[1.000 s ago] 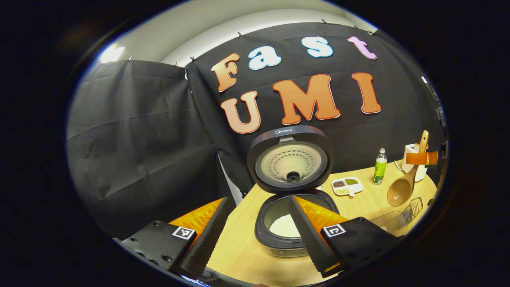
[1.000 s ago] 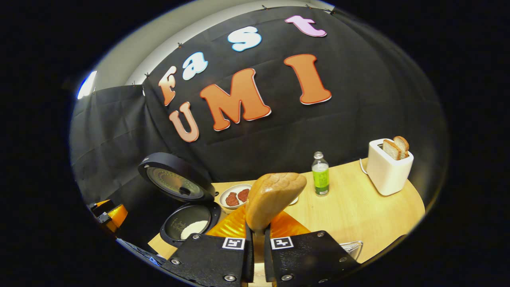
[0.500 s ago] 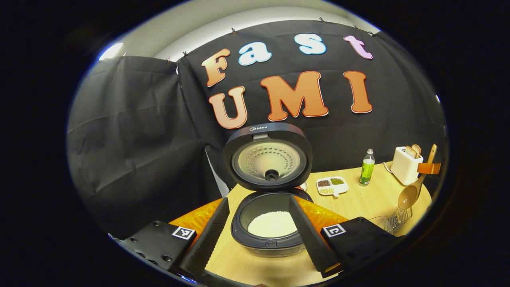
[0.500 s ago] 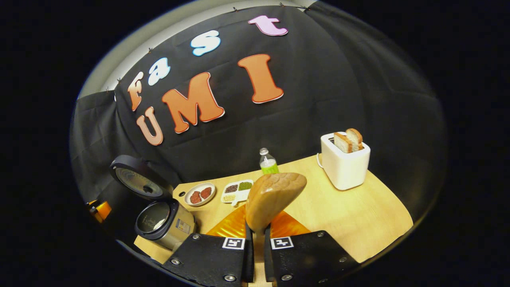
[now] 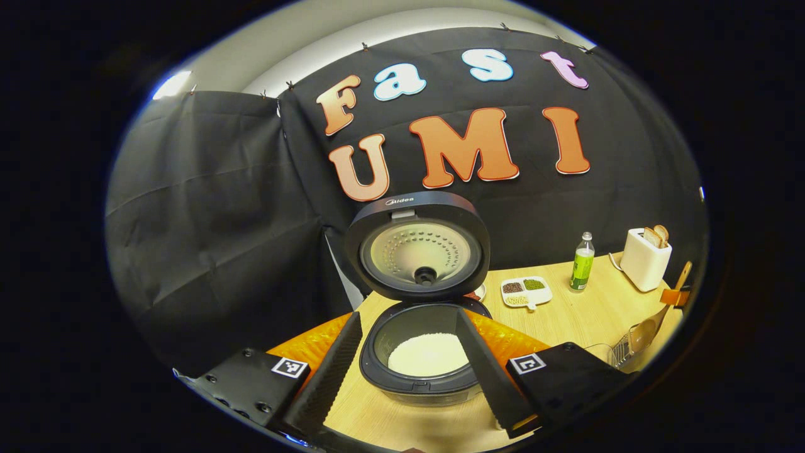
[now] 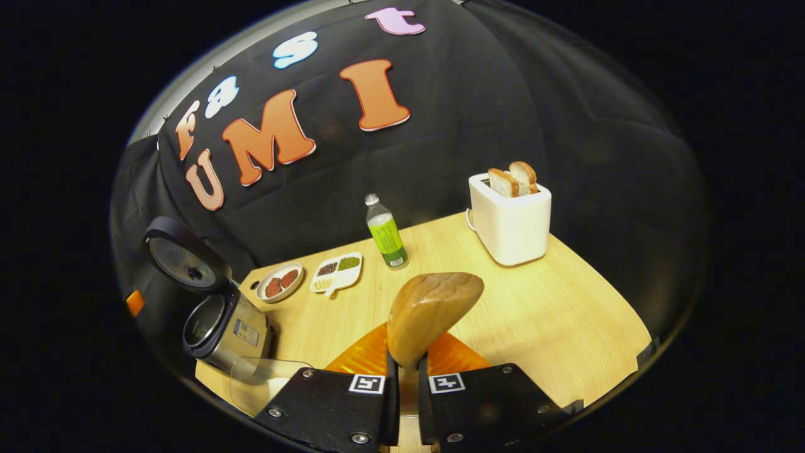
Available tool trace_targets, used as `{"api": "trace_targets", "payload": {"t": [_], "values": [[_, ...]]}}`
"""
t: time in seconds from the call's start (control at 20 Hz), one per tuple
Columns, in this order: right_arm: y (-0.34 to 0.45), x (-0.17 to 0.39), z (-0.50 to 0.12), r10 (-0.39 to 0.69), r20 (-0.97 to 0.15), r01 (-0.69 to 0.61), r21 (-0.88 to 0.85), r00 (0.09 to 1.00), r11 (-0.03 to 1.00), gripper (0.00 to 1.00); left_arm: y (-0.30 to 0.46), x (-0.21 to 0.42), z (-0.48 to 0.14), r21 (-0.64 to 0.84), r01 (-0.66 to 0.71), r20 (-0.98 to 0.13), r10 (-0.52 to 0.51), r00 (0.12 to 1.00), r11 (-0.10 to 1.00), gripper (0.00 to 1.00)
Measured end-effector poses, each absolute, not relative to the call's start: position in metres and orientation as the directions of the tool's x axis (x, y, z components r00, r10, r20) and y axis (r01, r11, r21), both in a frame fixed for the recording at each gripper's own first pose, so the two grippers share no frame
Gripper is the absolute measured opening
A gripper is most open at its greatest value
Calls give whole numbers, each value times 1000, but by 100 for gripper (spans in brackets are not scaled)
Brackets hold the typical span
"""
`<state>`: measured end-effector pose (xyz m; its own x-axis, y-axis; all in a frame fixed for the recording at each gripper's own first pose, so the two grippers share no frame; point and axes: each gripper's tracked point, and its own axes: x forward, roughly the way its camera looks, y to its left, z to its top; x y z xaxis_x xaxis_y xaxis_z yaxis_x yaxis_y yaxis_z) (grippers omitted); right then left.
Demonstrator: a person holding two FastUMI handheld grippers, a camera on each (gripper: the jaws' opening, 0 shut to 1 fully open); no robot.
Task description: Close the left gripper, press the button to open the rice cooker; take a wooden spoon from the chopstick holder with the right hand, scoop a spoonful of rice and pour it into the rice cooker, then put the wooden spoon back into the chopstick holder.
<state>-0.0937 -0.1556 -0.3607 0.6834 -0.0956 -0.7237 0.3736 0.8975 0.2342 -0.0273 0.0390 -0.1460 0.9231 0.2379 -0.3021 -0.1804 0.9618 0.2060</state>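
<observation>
The bench (image 6: 566,327) is seen as one big wooden top with a rounded front edge, and a wide bare stretch is left at its right front, so plenty of room for moving is found there. One rice cooker (image 5: 427,352) is parked at the bench's left end, lid (image 5: 417,245) flipped fully up, white rice (image 5: 427,353) showing in the pot. One white toaster (image 6: 510,217) with two bread slices is set near the back edge, well apart from the cooker. One green bottle (image 6: 386,233) is stood upright between them, with one divided tray (image 6: 337,272) and one small round plate (image 6: 279,283) just beside each other further left. The left claw (image 5: 409,371) is held wide, nothing gripped, the cooker framed between its fingers. The right claw (image 6: 403,402) is clamped narrow on the one wooden spoon (image 6: 431,314), bowl raised over the bench. In the left gripper view the spoon is seen near the wire chopstick holder (image 5: 622,347) at the bench's right edge.
</observation>
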Motion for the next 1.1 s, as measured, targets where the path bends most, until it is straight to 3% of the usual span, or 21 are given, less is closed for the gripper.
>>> {"api": "trace_targets", "payload": {"t": [0.15, 0.2, 0.25, 0.3, 0.35, 0.4, 0.45, 0.5, 0.55, 0.6, 0.65, 0.7, 0.8, 0.85, 0.95, 1.0, 1.05, 1.1], "values": [[-154, -96, -377, -100, -743, 390, 228, 661, 892, 12, 42, -26, -146, 207, -188, -297, 245, 923, 960, 100], [-155, -96, -380, -106, -748, 399, 223, 655, 890, 12, 43, -26, -145, 209, -190, -294, 247, 923, 959, 94], [-156, -98, -385, -110, -757, 405, 216, 644, 888, 12, 44, -26, -144, 210, -191, -292, 248, 924, 959, 94], [-155, -100, -388, -112, -764, 411, 212, 635, 887, 12, 45, -24, -144, 210, -191, -293, 248, 923, 959, 100], [-155, -101, -392, -111, -774, 415, 206, 623, 886, 13, 46, -24, -142, 208, -193, -291, 249, 924, 959, 100], [-154, -104, -395, -104, -785, 415, 205, 610, 886, 14, 47, -23, -139, 206, -194, -286, 249, 925, 959, 94], [-152, -106, -394, -102, -789, 417, 206, 606, 885, 16, 48, -21, -138, 210, -195, -281, 250, 926, 958, 94], [-155, -107, -389, -105, -789, 421, 206, 606, 883, 17, 50, -19, -135, 214, -195, -275, 250, 928, 957, 100], [-155, -110, -379, -107, -790, 425, 205, 604, 882, 18, 52, -17, -131, 218, -192, -270, 248, 930, 957, 94], [-158, -110, -375, -108, -791, 428, 205, 602, 880, 18, 54, -13, -128, 220, -187, -267, 243, 933, 957, 100], [-161, -110, -370, -112, -790, 429, 202, 602, 880, 22, 58, -9, -122, 221, -187, -264, 244, 933, 957, 94], [-166, -109, -364, -122, -790, 432, 193, 602, 881, 25, 63, -1, -112, 215, -183, -257, 237, 937, 959, 100], [-179, -109, -352, -151, -789, 440, 162, 596, 883, 35, 73, 18, -84, 211, -194, -227, 241, 944, 958, 100], [-184, -108, -344, -163, -784, 440, 152, 599, 885, 36, 82, 31, -68, 204, -204, -210, 246, 946, 957, 100], [-193, -104, -323, -185, -765, 432, 132, 616, 892, 64, 89, 58, -36, 136, -200, -201, 224, 953, 970, 100], [-198, -101, -312, -196, -753, 425, 120, 628, 897, 65, 93, 72, -25, 95, -196, -210, 212, 954, 976, 100], [-200, -99, -301, -203, -738, 413, 112, 644, 904, 81, 97, 86, -17, 69, -190, -225, 200, 954, 979, 100], [-201, -95, -289, -207, -721, 402, 107, 661, 909, 83, 98, 100, -13, 60, -170, -235, 180, 955, 984, 100]]}}
